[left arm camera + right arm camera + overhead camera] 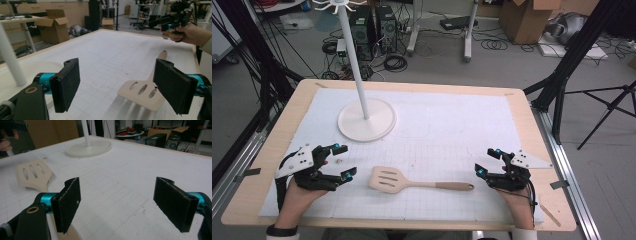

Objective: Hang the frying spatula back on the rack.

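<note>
Both forearms came in low from the near edge of the table (pixel 272 150), wrists resting close to the white gridded mat (pixel 447 125). The left gripper (pixel 343 161) sat at the near left, canted so its jaws aimed across toward the middle, spread wide with nothing between them. The right gripper (pixel 488 161) mirrored it at the near right, jaws pointing inward and a touch away from the person, also released and empty, clearly gaping in the right gripper view.

No brand, label or lettering could be read anywhere on the grippers, the mat or the tool; only faint grid lines showed on the mat.

Between the two lay the wooden spatula (pixel 412 182), flat on the mat near the front edge. Its long axis ran almost straight across the table, slotted blade toward the left gripper, rounded handle end toward the right one. The blade sat just beside the left jaws without touching; in the left gripper view the blade (pixel 142 93) peeked out behind the right-hand pad. Farther back on the left stood a white pole stand (pixel 366 120) on its round base, well apart from everything.
</note>
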The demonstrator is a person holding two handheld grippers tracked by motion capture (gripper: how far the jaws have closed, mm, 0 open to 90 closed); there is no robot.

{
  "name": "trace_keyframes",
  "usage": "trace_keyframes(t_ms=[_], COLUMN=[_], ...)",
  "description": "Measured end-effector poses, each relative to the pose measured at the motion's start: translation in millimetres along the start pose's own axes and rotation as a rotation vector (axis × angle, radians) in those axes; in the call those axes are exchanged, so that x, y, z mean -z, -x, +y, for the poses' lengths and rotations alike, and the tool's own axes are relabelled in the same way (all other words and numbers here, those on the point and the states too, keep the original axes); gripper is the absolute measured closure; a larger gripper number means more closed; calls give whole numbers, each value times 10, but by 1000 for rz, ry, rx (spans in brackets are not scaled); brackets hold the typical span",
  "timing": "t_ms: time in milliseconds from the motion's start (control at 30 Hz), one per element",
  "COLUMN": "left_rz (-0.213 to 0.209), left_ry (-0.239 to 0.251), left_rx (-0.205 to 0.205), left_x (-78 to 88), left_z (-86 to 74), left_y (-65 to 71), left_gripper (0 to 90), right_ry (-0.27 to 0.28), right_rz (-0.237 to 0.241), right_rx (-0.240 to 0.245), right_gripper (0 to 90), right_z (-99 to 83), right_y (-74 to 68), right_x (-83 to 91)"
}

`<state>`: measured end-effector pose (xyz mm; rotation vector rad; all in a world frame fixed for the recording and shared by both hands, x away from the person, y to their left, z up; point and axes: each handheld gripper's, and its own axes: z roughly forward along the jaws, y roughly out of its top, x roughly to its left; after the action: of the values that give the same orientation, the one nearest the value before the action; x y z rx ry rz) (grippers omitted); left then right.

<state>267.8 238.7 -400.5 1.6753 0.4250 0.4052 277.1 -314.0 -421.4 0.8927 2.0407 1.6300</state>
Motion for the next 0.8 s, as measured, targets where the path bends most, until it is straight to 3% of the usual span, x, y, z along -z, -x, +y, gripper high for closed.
trace_keyframes(t_ms=[433, 633, 800], left_rz=[-176, -222, -237], left_ry=[-138, -220, -325], left_rx=[-49, -74, -98], left_x=[-753, -1008, -1229], left_z=[207, 275, 331], left_y=[202, 254, 328], left_gripper=[231, 238, 238], right_ry=[1, 7, 8], right_rz=[-7, -9, -10], right_rx=[-3, -3, -5], right_gripper=[206, 206, 206], right_z=[1, 1, 2], right_y=[12, 18, 20], right_x=[13, 20, 26])
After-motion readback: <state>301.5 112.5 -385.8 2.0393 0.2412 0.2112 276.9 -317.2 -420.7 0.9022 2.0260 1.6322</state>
